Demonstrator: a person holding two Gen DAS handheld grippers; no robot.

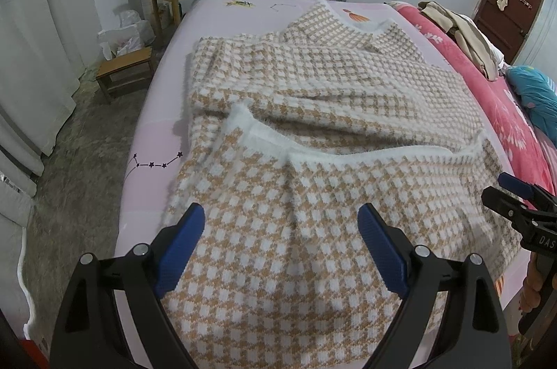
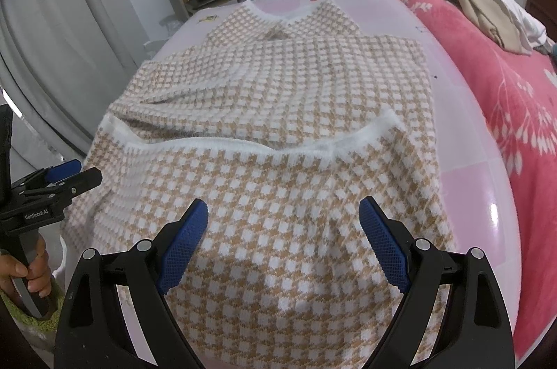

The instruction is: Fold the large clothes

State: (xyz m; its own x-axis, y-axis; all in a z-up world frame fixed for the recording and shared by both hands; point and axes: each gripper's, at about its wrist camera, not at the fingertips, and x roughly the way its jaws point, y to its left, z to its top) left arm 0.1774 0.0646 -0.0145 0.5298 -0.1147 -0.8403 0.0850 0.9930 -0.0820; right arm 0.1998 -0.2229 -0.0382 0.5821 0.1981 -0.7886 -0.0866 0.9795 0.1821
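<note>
Sweater (image 1: 313, 132): spread flat on the bed (image 1: 153, 139), straight ahead of both tools and running away from them, neckline at the far end; placed so probably to keep every edge within reach.
Hem (image 2: 264, 148): already turned up over the body, white trim lying across, ahead of the blue pads; looks like a first fold made.
Left hand-held gripper (image 1: 281, 231): jaws wide apart, nothing between them, hovering over the near folded part.
Right hand-held gripper (image 2: 283, 224): also spread wide and empty, above the same near part, beside the left one.
Pose: both tilted downward toward the cloth, likely for choosing the next pinch points.
Red blanket (image 2: 504, 83): to the right side, apart from the sweater.
</note>
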